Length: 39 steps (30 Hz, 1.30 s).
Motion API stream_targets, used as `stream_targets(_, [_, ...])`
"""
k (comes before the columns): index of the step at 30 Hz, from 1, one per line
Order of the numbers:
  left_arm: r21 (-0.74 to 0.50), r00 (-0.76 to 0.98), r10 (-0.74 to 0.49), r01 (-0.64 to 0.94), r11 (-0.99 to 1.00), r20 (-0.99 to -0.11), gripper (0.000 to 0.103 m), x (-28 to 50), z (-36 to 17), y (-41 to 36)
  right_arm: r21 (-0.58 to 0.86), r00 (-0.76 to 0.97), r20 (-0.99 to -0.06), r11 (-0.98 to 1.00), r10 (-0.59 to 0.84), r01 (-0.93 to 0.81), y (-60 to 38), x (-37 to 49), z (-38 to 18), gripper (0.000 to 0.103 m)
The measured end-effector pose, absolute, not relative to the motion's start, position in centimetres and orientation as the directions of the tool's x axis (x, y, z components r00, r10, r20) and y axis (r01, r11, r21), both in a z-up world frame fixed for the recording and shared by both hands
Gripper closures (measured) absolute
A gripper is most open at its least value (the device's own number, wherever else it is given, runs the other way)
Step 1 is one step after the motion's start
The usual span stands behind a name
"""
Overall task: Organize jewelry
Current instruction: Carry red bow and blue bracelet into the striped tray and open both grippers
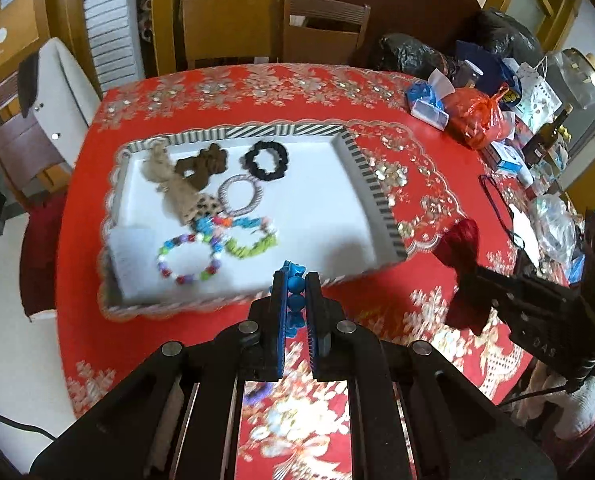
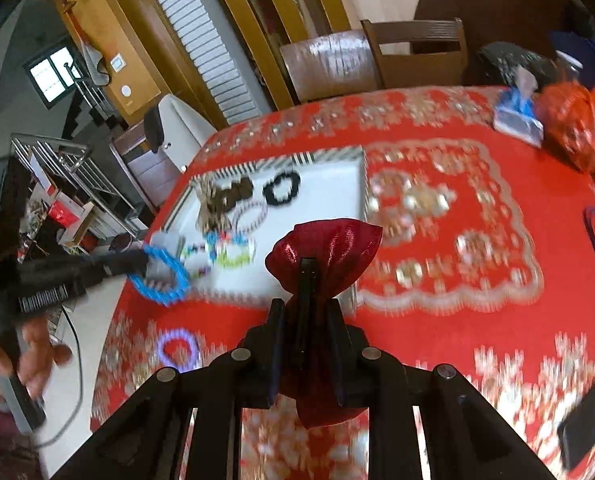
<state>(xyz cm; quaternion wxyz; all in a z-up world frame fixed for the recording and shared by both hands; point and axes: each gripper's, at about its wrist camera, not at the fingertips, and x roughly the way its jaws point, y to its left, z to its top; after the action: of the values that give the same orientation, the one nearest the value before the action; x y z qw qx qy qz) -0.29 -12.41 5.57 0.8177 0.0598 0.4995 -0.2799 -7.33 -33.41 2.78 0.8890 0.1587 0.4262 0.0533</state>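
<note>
Your left gripper [image 1: 295,300] pinched the blue beaded bracelet [image 1: 293,292] at lower centre, near the tray [image 1: 371,184]; light, floppy. Your right gripper [image 2: 305,312] squeezed the soft red bow [image 2: 329,248] mid-knot.

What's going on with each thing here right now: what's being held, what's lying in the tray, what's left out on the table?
Left gripper: shut on blue bracelet.
Blue bracelet: held above the tray's near edge.
Right gripper: shut on red bow.
Red bow: held in the air.
Tray: holding scrunchies and bracelets.
Black scrunchie: lying in tray.
Purple bracelet: lying on tablecloth, outside tray.
</note>
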Motion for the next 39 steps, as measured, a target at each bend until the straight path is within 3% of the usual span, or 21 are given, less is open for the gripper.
stream_targets(16, [-0.386, 0.143, -0.486, 0.436, 0.813, -0.862, 0.096, 9.2, -1.3, -19.6, 0.277, 0.514, -0.824, 0.961, 0.238, -0.002, -34.3, 7.5, -1.5, 0.084])
stream_targets(28, [-0.259, 0.199, -0.352, 0.380, 0.888, -0.914, 0.096, 12.1, -4.4, -17.5, 0.242, 0.434, -0.874, 0.970, 0.217, 0.002, -34.5, 13.8, -5.8, 0.084])
stream_targets(39, [-0.215, 0.216, -0.310, 0.371, 0.903, -0.926, 0.096, 12.7, -5.2, -18.0, 0.240, 0.430, -0.876, 0.971, 0.218, -0.003, -34.6, 15.3, -6.6, 0.084])
